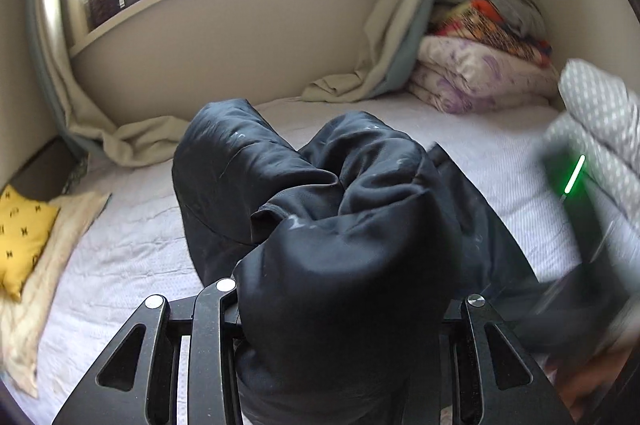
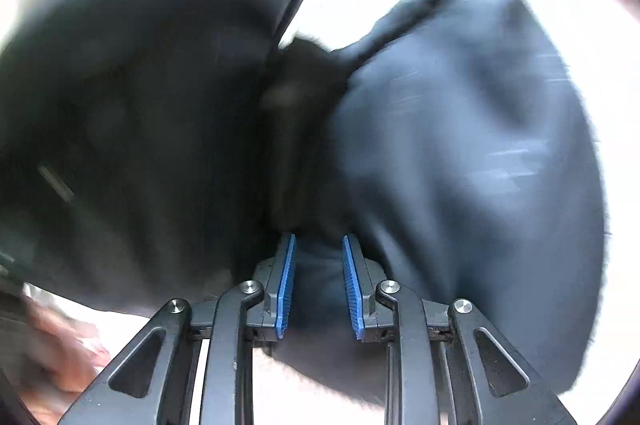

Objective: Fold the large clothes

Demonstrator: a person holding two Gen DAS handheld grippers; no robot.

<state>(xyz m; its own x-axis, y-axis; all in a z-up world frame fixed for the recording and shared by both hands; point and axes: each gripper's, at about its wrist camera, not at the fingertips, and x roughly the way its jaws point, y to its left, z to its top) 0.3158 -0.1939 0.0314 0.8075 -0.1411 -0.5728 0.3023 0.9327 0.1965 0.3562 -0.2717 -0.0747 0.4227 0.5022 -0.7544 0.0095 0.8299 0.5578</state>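
We see the dark navy padded garment [image 1: 320, 209] bunched above the white-sheeted bed [image 1: 132, 245], draped over the left gripper [image 1: 340, 305]; its fingertips are buried, so we cannot tell its state. The right gripper [image 2: 319, 277] pinches a fold between blue pads [image 2: 286, 285]. The right wrist view is blurred.

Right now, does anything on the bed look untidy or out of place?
Yes. The dark garment is bunched up in a heap rather than flat on the white bedsheet. The beige curtain spills onto the mattress near the yellow pillow.
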